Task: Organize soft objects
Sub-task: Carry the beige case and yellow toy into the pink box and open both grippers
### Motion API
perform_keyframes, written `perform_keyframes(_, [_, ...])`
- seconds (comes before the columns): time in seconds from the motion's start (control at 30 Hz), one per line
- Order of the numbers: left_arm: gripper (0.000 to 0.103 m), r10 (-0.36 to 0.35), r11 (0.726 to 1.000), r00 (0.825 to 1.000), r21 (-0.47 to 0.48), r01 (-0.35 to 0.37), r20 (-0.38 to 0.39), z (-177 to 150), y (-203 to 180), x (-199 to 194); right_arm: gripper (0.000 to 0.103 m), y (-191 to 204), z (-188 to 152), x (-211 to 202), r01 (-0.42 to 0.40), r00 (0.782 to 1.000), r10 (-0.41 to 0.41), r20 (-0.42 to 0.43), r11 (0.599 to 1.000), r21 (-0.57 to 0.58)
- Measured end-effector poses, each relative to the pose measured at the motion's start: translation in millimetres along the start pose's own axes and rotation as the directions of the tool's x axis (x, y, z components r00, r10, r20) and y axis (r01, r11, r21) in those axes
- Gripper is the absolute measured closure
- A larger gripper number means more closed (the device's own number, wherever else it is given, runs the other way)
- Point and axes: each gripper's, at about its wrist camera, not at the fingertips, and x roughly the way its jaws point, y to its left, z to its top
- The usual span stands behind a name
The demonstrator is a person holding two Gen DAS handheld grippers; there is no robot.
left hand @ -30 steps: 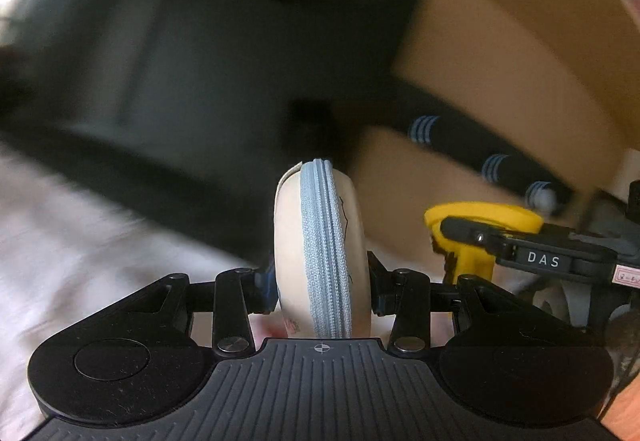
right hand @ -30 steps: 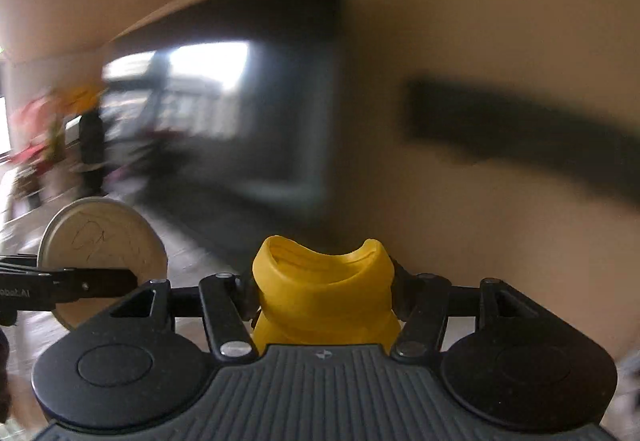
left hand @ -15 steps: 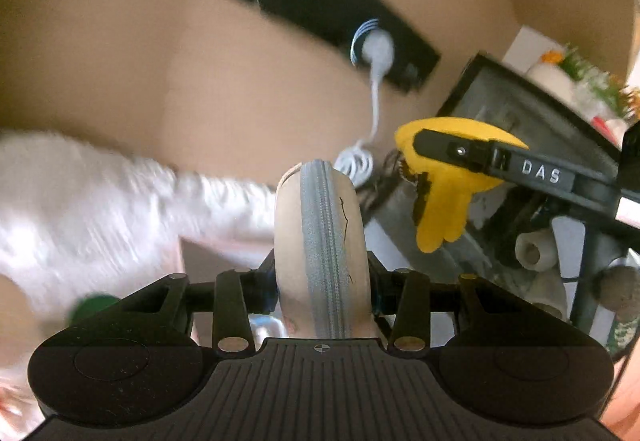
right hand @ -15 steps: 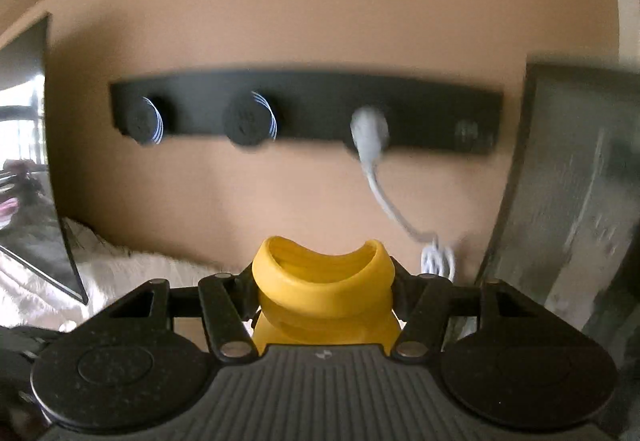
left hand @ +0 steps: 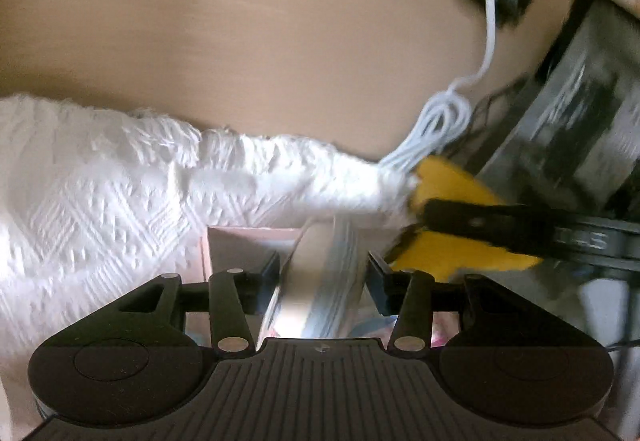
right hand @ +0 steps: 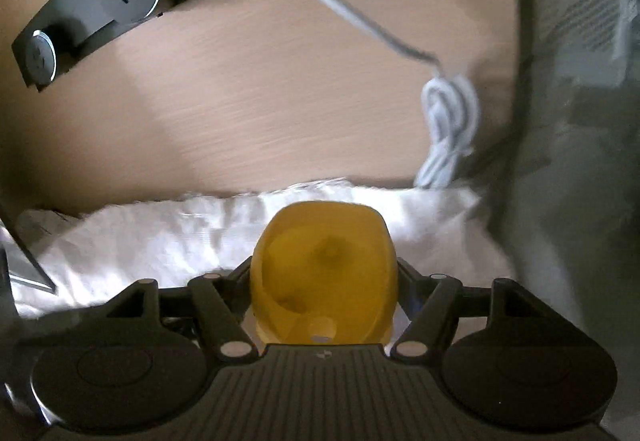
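My left gripper (left hand: 322, 273) is shut on a round beige pouch (left hand: 316, 281) with a light blue zipper, held edge-on above a pink box (left hand: 240, 245) on a white textured cloth (left hand: 100, 193). My right gripper (right hand: 324, 281) is shut on a yellow soft rubber toy (right hand: 324, 277), hollow side toward the camera, above the same white cloth (right hand: 160, 237). In the left wrist view the right gripper's black finger (left hand: 500, 225) and the yellow toy (left hand: 452, 185) show just to the right of the pouch.
A wooden wall (left hand: 260, 41) stands behind the cloth with a black socket strip (right hand: 100, 1). A white plug and coiled cable (right hand: 448, 129) hang at the right. A dark framed panel (left hand: 580, 129) leans at the far right.
Both grippers have tilted down and moved closer to the white cloth. The pink box has come into view under the pouch. The yellow toy now shows its hollow inside.
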Motion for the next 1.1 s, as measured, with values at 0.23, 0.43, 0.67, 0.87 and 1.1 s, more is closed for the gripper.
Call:
perform_keyframes(0.23, [0.053,0.015,0.997,0.998,0.071,-0.019,0.063,3.7,-5.6,-22.4,0.025,-4.1,-29.7,-13.8,-0.101,0.995,0.101,-0.007,0.99,-0.094])
perform_keyframes(0.43, [0.053,0.025,1.0,0.988,0.013,-0.027,0.153,-9.6,-0.1,-69.0,0.023,11.7,-48.5,-9.0,-0.123,0.992,0.128,0.019,0.98,-0.155])
perform_keyframes(0.67, [0.053,0.091,0.996,0.97,-0.031,-0.086,0.225,-59.3,12.6,-134.9,0.023,32.9,-26.7,-32.0,0.202,0.949,-0.154,0.274,0.967,-0.157])
perform_keyframes(0.87, [0.053,0.177,0.984,0.975,-0.018,-0.176,0.133,-116.3,31.6,-165.2,0.023,44.6,-42.7,-50.2,0.217,0.948,-0.161,0.275,0.958,-0.187])
perform_keyframes(1.1, [0.053,0.208,0.974,0.977,-0.106,-0.201,0.056,-165.8,64.5,-179.1,0.021,57.8,-104.9,-68.2,0.106,0.992,-0.088,0.093,0.971,-0.214])
